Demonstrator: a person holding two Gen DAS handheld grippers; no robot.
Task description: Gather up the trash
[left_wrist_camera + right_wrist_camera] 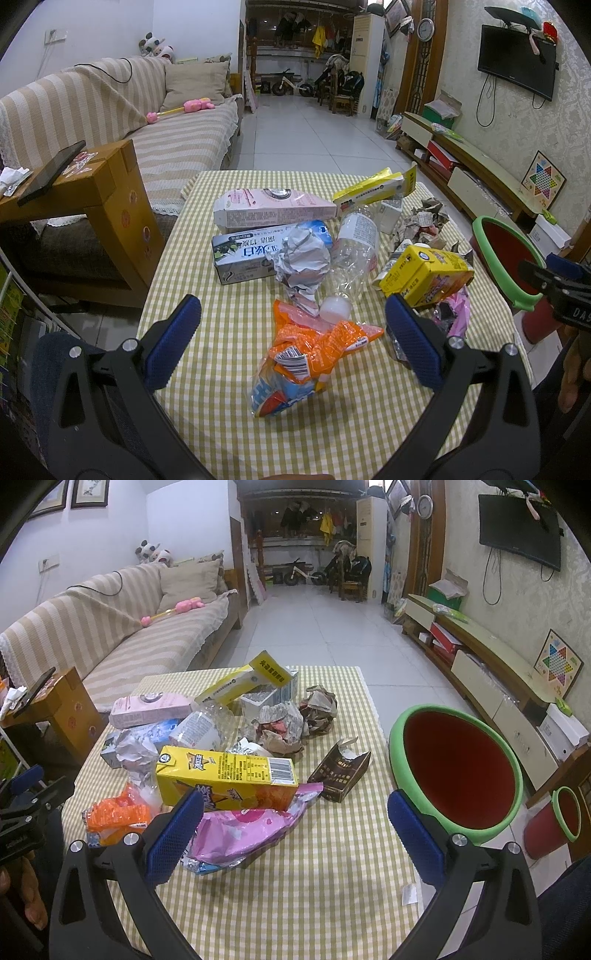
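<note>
Trash lies heaped mid-table. Left view: left gripper (293,339) gapes wide and empty over the orange wrapper (317,347). Right view: right gripper (295,830) also wide, empty, near the pink bag (251,830); bin (458,771) right. Collecting seems unstarted; next, close on a wrapper.

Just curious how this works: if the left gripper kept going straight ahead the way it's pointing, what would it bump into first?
Most likely the orange snack wrapper, lying between the open left gripper fingers. The plastic bottle sits just beyond, though fisheye depth is uncertain.
</note>
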